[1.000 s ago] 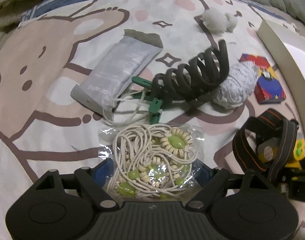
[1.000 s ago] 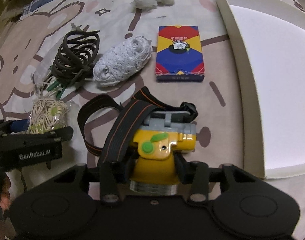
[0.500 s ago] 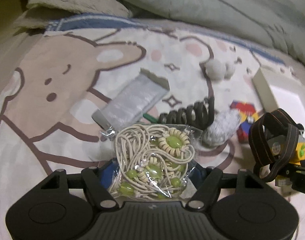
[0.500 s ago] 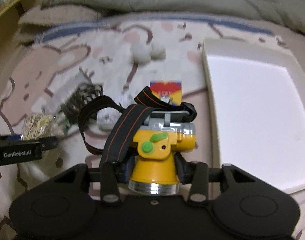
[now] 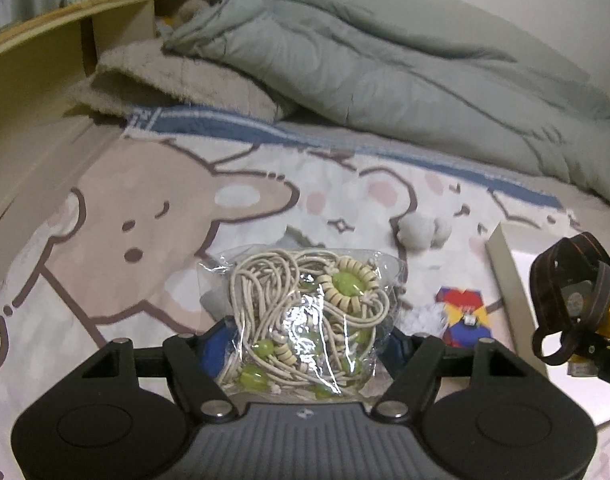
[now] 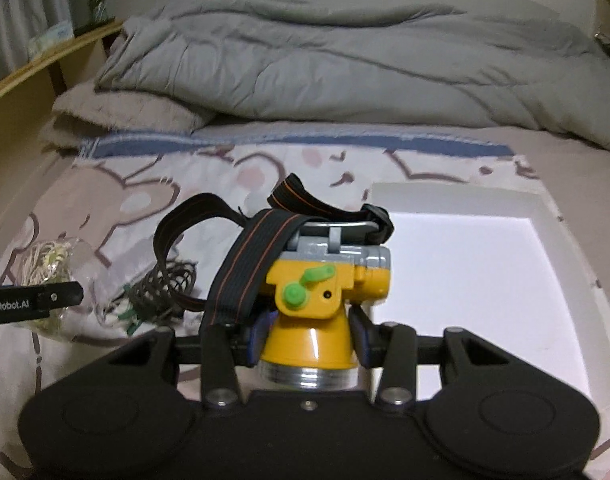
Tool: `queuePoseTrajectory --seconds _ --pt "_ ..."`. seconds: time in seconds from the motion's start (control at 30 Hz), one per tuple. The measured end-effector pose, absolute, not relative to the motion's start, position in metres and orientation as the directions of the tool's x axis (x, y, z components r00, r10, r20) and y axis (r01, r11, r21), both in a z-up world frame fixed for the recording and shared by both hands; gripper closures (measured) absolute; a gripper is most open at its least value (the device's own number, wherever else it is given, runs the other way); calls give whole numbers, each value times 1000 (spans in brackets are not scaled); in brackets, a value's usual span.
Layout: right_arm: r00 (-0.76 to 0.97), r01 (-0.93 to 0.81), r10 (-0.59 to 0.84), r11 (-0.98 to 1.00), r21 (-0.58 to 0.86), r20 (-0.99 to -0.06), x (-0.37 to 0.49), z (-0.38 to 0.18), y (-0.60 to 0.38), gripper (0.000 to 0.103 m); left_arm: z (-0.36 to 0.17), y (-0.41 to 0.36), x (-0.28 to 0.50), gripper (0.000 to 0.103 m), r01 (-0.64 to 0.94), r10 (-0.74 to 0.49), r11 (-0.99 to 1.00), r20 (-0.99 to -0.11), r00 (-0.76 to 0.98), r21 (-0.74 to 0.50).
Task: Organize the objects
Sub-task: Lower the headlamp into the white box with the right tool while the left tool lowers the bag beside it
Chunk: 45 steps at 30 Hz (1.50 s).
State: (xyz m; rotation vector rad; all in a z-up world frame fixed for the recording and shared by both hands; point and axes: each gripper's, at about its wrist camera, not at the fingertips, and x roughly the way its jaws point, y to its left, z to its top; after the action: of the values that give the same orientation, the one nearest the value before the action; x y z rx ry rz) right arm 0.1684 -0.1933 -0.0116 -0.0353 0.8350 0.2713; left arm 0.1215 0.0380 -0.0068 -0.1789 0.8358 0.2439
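Left hand-held gripper (image 5: 305, 344) clamped on bagged bead cords (image 5: 309, 316), its jaws having just closed a little. Right hand-held gripper (image 6: 305, 332) clamped on yellow headlamp (image 6: 329, 300); white tray (image 6: 485, 280) ahead-right. Risk: dangling strap (image 6: 241, 256) snags tray rim; slick bag slips.

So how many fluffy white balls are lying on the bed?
2. The fluffy white balls lie side by side, touching, on the cartoon bedsheet beyond the bagged necklace: the bigger one left, the smaller one right. More may hide behind that bag.
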Motion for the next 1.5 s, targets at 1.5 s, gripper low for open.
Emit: queuePoseTrajectory --seconds 1.5 --pt "574 -35 10 999 -13 -819 192 -51 -402 59 -64 -231 194 30 -13 -165 978 -817 553 -206"
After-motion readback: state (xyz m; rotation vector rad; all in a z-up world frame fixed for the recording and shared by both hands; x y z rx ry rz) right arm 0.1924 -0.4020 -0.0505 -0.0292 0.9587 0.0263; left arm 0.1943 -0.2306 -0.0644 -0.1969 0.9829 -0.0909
